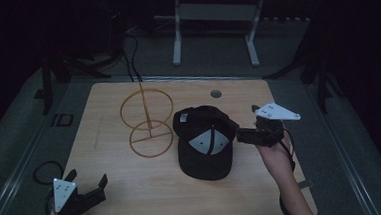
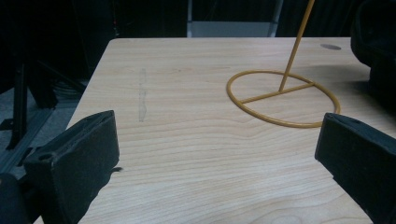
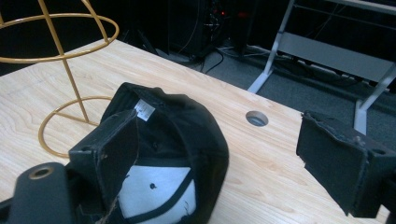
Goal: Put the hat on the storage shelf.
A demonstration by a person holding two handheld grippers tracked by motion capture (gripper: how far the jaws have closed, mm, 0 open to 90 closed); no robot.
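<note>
1. nearest to us, at the table's front left corner, we see the left gripper (image 1: 99,189) held in a hand, its jaws spread wide and holding nothing; in the left gripper view bare wood lies between them.

2. we see the right gripper (image 1: 239,131) at the right side of the table, held low over the wood and pointing left toward the cap. its jaws are parted; in the right gripper view one jaw stands in front of the cap's rim and the other is well clear to the side, over bare wood. we cannot tell whether the near jaw touches the cloth, and nothing is clamped.

3. the black cap (image 1: 204,141) lies upside down near the middle of the table, its hollow facing up. inside it we see only its own lining: a pale grey panel (image 3: 156,189) with dark seams, and a small white label (image 3: 144,109) at the inner edge. the brim points toward the front edge of the table.

4. just left of the cap stands a yellow wire stand (image 1: 148,121): a ring base flat on the wood, a thin post, and a larger ring above. it sits close beside the cap, between the cap and the left gripper's side.

5. farther back, a round cable hole (image 1: 216,93) is cut in the wooden table (image 1: 159,199).

6. beyond the table, a grey metal frame (image 1: 213,16) stands on the dim floor.
</note>
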